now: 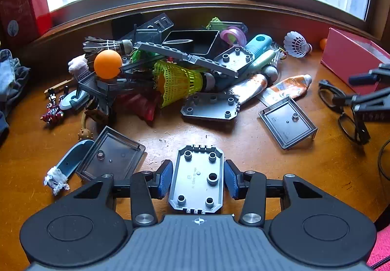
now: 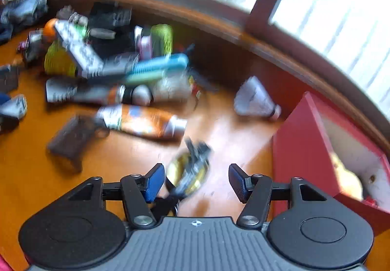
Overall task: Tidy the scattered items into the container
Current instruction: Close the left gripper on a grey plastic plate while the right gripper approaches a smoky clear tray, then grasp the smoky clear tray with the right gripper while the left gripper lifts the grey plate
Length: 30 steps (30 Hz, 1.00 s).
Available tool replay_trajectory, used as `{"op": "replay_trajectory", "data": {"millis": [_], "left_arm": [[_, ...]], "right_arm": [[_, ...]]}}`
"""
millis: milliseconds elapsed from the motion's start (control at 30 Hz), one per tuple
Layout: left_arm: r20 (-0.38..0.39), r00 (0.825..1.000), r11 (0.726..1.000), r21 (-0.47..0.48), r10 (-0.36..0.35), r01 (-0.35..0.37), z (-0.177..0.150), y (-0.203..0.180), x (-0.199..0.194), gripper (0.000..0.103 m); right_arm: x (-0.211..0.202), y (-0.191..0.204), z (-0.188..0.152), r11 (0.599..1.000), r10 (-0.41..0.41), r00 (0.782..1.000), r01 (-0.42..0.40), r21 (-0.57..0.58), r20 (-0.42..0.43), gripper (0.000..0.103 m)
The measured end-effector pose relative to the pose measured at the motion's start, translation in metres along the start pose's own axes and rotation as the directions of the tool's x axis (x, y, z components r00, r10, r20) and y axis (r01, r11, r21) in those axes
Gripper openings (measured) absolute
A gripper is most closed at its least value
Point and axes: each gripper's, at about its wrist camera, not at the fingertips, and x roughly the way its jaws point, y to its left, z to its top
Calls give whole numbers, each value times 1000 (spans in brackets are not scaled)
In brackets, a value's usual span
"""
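I've got the flat grey plastic studded plate (image 1: 197,179) lying on the brown wooden tabletop (image 1: 256,149), straddled by my left claw (image 1: 198,179), fingers apart, blue pads just off its long edges. Risk here: it's thin and flat, so closing too high could skate the pads over the rim, or pinch one corner and flip it.

Ahead of that claw sits the heaped pile, orange ball (image 1: 107,64) perched on top, easily set rolling. My right claw (image 2: 195,182) is spread wide over a blurred black-and-yellow object (image 2: 189,168) I can't identify. The red open box (image 2: 304,144) sits just right of it; a swing could clip its wall.
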Motion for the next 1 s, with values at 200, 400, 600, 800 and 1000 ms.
{"op": "replay_trajectory", "data": {"millis": [200,400,600,800,1000], "left_arm": [[8,1000,1000,5,-12,12,1,1,2,47],[10,1000,1000,2,14,-14,-1,0,0,46],[9,1000,999,-29,29,-29,-3,8,-2,47],[9,999,999,-28,33,-32,-3,9,-2,47],[8,1000,999,-27,28,-28,-4,9,-2,50]], "right_arm": [[-24,34,6,950,277,954,-253,-185,119,77],[2,68,8,917,314,949,-310,-251,-27,70],[-19,76,8,838,510,855,-519,-170,-97,64],[-20,70,19,859,483,875,-478,-184,-20,69],[5,65,23,878,453,891,-439,-190,35,82]]}}
